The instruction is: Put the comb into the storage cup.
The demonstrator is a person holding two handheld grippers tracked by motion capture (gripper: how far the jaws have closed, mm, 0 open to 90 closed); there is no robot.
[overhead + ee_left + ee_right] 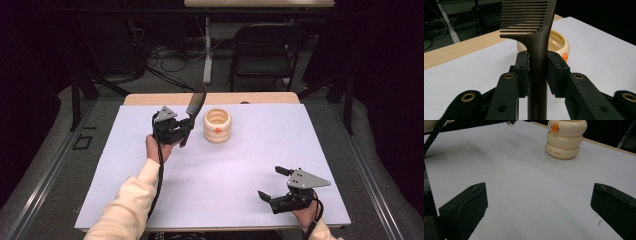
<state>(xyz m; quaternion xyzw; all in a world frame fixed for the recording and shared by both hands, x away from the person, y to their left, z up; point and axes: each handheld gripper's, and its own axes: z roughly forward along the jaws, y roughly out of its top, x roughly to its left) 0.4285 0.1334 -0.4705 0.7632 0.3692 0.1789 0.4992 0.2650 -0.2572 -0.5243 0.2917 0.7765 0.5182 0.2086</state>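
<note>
Clamping a dark comb [537,50] by its handle, the left gripper [172,131] hangs above the table's [250,175] far-left part, just beside the cream ribbed holder [217,125]. Perhaps the teeth tilt outward. Near the right front corner, the right gripper [274,184] gapes wide, holding nothing.

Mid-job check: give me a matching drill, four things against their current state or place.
Things:
1. comb
2. cream holder
3. left tool
4. right tool

States:
A. open, nothing between its jaws
B. standing on the white sheet, mouth up
C. shut on a dark handle
D. held raised, teeth end up, beside the holder

Pairs: 1-D, 2-B, 3-C, 4-A
</note>
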